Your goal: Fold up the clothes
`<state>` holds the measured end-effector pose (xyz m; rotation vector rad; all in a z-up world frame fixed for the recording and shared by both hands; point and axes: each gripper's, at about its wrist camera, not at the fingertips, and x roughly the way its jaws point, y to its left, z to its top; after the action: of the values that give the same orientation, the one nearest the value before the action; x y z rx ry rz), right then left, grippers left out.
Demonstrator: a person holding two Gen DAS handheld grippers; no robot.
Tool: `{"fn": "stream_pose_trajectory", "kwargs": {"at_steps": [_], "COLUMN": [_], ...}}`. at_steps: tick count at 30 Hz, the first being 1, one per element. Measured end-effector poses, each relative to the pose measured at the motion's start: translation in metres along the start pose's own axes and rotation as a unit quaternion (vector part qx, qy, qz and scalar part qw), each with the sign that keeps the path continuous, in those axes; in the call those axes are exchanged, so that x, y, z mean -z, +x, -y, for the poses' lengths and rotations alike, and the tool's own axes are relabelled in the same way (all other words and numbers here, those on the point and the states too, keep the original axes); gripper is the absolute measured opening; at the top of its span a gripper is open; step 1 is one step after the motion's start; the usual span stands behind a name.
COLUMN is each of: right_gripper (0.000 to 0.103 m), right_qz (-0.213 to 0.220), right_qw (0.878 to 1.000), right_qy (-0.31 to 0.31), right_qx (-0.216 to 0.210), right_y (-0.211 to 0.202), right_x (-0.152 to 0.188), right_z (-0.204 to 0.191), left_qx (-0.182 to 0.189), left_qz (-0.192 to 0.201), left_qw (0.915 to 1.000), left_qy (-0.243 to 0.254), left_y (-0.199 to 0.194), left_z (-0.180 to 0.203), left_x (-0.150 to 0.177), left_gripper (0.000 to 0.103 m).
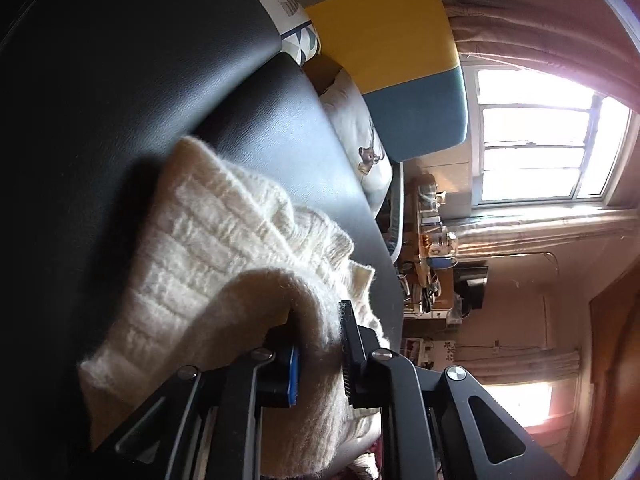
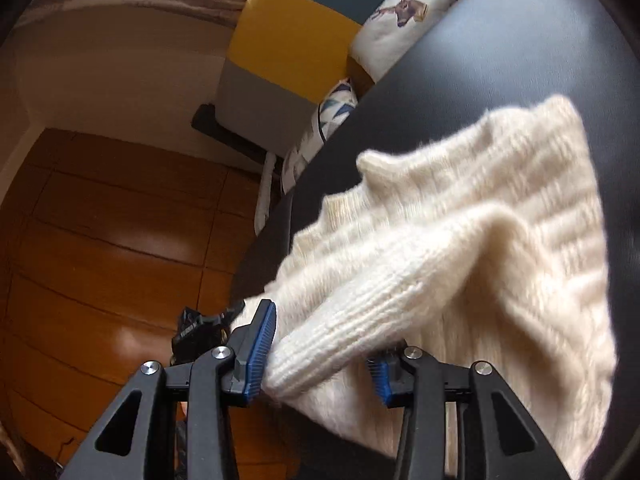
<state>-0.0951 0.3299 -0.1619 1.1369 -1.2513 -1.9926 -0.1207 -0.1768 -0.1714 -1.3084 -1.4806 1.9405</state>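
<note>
While ribbed and fuzzy, cream sweater (image 2: 460, 240) bunches.

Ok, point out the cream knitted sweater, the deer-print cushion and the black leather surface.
cream knitted sweater (image 2: 500, 240), right wrist view, raised fold.
deer-print cushion (image 2: 404, 16), right wrist view, printed face.
black leather surface (image 1: 140, 80), left wrist view, bare part.

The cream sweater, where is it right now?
The sweater lies on the black surface near its edge, in the lower middle of both wrist views, with a fold of it between the fingers of the left gripper and right gripper.
</note>
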Motion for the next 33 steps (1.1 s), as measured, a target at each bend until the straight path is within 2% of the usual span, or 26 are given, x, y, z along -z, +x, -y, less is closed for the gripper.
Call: {"fn": "stream_pose_trajectory", "kwargs": {"at_steps": [2,5,6,7,8,11,14,16,17,18,21,23,25,28,30,32,33], "right_gripper": [0.044,0.044,0.044,0.044,0.044,0.044,0.044,0.044,0.044,0.044,0.044,0.044,0.044,0.042,0.042,0.042,0.042], "right_qz": [0.031,0.065,0.070,0.074,0.078,0.065,0.029,0.002,-0.008,-0.012,-0.012,-0.006,-0.003,-0.010,-0.019,-0.018,-0.018], "right_qw": [0.999,0.996,0.996,0.995,0.995,0.998,0.998,0.995,0.992,0.987,0.968,0.964,0.960,0.951,0.949,0.952,0.951], "right_qy": [0.034,0.061,0.061,0.059,0.057,0.026,-0.027,-0.060,-0.077,-0.097,-0.141,-0.149,-0.154,-0.163,-0.158,-0.149,-0.148], "right_qx": [-0.011,-0.011,-0.011,-0.010,-0.010,0.004,0.049,0.080,0.102,0.131,0.207,0.220,0.232,0.264,0.273,0.266,0.270], "right_y": [0.003,0.012,0.011,0.010,0.008,0.009,0.015,0.011,0.016,0.020,0.027,0.029,0.029,0.029,0.037,0.037,0.035], "right_x": [-0.022,-0.037,-0.039,-0.039,-0.040,-0.030,-0.011,0.004,0.011,0.017,0.028,0.029,0.026,0.025,0.022,0.019,0.018], "right_z": [0.005,0.002,0.000,-0.001,-0.002,-0.012,-0.025,-0.028,-0.029,-0.031,-0.032,-0.032,-0.033,-0.029,-0.020,-0.013,-0.011], "left_qx": [0.019,0.054,0.074,0.087,0.091,0.088,0.063,-0.012,-0.052,-0.092,-0.142,-0.173,-0.203,-0.231,-0.253,-0.284,-0.296], "left_qz": [0.005,0.001,-0.002,-0.001,0.001,0.014,0.039,0.062,0.073,0.085,0.071,0.060,0.049,0.043,0.048,0.051,0.048], "left_qw": [0.9995,0.9937,0.9903,0.9875,0.9867,0.9903,0.9951,0.9980,0.9950,0.9888,0.9747,0.9614,0.9446,0.9252,0.9005,0.8692,0.8534], "left_qy": [-0.025,-0.098,-0.117,-0.132,-0.134,-0.106,-0.066,0.007,0.044,0.082,0.157,0.206,0.253,0.298,0.350,0.402,0.426], "left_y": [0.004,0.015,0.017,0.017,0.015,0.002,-0.022,-0.035,-0.041,-0.047,-0.035,-0.026,-0.017,0.007,0.028,0.042,0.049], "left_z": [-0.003,-0.019,-0.023,-0.025,-0.026,-0.020,-0.014,-0.004,0.002,0.007,0.018,0.026,0.033,0.046,0.061,0.069,0.072], "left_x": [-0.011,-0.025,-0.029,-0.031,-0.033,-0.037,-0.038,-0.033,-0.031,-0.028,-0.015,-0.006,0.002,0.003,0.004,0.010,0.013], "left_gripper": [0.016,0.021,0.032,0.039,0.046,0.049,0.053,0.056,0.057,0.057,0.057,0.057,0.057,0.057,0.057,0.057,0.048]}}
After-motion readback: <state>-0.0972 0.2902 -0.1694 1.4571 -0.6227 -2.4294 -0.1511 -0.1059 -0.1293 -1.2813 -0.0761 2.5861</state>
